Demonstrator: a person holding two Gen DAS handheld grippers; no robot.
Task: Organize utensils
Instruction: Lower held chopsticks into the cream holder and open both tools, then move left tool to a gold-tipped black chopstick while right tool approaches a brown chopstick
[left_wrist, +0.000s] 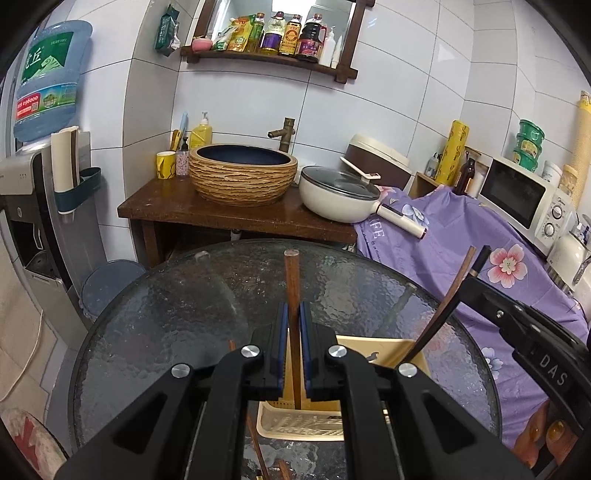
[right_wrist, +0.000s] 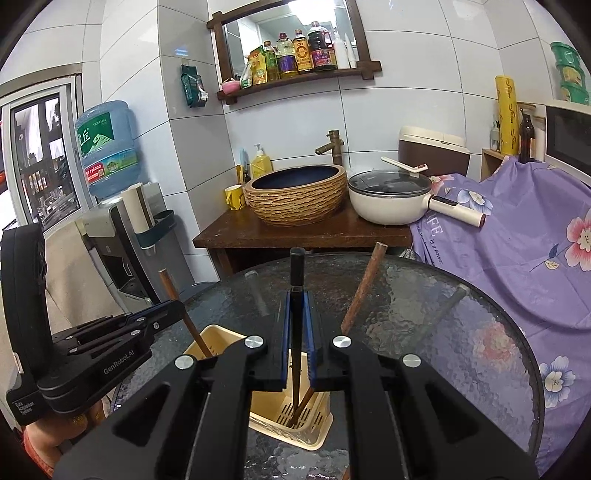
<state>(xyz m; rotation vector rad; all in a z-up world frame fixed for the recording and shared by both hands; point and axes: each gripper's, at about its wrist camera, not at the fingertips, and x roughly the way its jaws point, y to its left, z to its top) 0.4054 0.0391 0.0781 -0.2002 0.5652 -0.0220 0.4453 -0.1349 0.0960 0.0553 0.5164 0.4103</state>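
My left gripper (left_wrist: 294, 314) is shut on a brown wooden chopstick (left_wrist: 291, 277) that stands upright, its lower end down in the cream slotted utensil holder (left_wrist: 369, 347). My right gripper (right_wrist: 296, 299) is shut on a black chopstick (right_wrist: 296, 269), whose tip also reaches into the holder (right_wrist: 295, 424). A second brown stick (right_wrist: 364, 288) leans in the holder's right side. In the right wrist view the left gripper (right_wrist: 177, 308) shows at the left with its brown chopstick (right_wrist: 168, 282). In the left wrist view the right gripper (left_wrist: 476, 280) enters from the right.
The holder stands on a round textured glass table (left_wrist: 166, 314). More brown sticks (left_wrist: 255, 443) lie on the glass under my left gripper. A purple floral cloth (right_wrist: 517, 258) covers furniture at the right. Behind are a wooden counter (left_wrist: 166, 206) with a basin and a white pan (left_wrist: 340, 195).
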